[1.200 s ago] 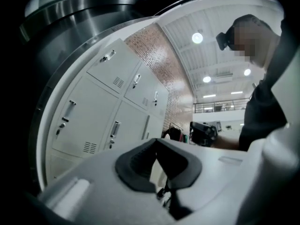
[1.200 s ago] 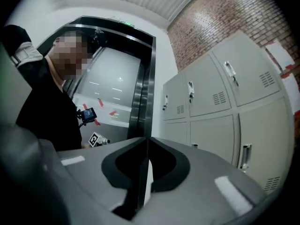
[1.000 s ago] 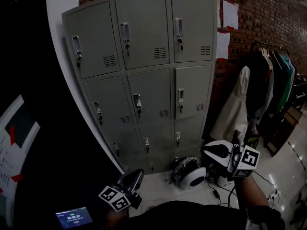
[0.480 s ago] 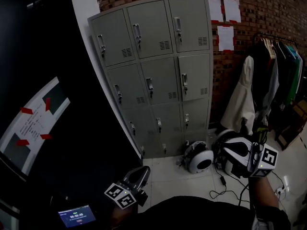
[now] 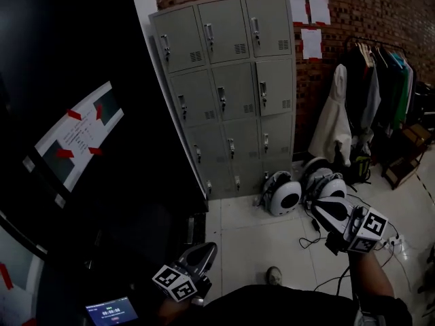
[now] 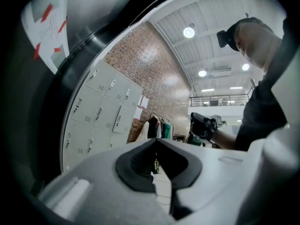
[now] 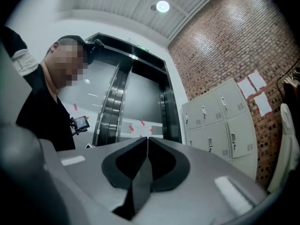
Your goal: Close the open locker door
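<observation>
Ahead at twelve o'clock, against the brick wall: grey locker bank (image 5: 231,94), three columns wide, every door in sight lying flush with its frame. Well apart from both grippers, with open tiled floor between. At its foot toward one o'clock, two white helmets (image 5: 285,197) side by side on the tiles, and a loose black cable (image 5: 314,240) trailing back from them. Higher at one o'clock, white paper sheets (image 5: 309,9) stuck to the brick. At two o'clock, a pale coat (image 5: 333,124) hanging just beside the lockers, then a clothes rail (image 5: 380,73) crowded with dark garments. From nine to eleven o'clock, a tall dark panel carrying a sign fixed with red tape (image 5: 81,138), its edge just beside the lockers' left side. Low at seven o'clock, a small lit screen (image 5: 112,312). Left gripper (image 5: 207,251) at six o'clock, clenched on nothing, pads meeting at the tips. Right gripper (image 5: 318,206) at four o'clock above the cable, likewise clenched and empty.
</observation>
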Motion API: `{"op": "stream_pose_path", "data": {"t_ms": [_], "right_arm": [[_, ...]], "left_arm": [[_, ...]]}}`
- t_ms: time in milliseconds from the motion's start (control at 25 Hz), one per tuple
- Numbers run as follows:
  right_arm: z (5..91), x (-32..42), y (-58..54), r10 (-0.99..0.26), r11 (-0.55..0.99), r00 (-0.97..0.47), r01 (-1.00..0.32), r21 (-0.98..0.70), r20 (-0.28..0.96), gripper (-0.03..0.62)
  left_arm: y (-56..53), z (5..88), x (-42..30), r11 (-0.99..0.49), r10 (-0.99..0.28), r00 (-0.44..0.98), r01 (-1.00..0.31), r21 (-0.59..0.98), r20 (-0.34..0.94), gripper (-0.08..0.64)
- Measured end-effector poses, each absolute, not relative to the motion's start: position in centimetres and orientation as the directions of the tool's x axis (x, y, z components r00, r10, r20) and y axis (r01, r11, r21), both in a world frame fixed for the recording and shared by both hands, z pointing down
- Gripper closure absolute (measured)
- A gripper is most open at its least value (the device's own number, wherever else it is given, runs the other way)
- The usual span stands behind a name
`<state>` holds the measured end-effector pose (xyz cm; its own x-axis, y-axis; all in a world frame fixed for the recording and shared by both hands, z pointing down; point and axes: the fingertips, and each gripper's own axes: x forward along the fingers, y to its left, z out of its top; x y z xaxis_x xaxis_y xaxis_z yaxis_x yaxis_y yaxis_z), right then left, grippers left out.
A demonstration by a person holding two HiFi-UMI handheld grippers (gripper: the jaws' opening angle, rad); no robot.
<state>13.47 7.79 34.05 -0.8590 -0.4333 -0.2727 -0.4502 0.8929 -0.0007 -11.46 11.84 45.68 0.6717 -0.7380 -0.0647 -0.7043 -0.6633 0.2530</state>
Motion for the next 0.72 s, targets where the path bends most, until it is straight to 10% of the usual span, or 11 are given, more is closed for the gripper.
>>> {"op": "stream_pose_path", "data": {"t_ms": [720], "right_arm": [[36.8,23.9,27.7,-0.441,0.896,-0.884,-0.445,-0.013,-0.157,0.584]], "left_arm": [[29.4,45.6,2.7,-0.693,-0.707,0.696,-0.645,0.321,-0.127,0.560]]}}
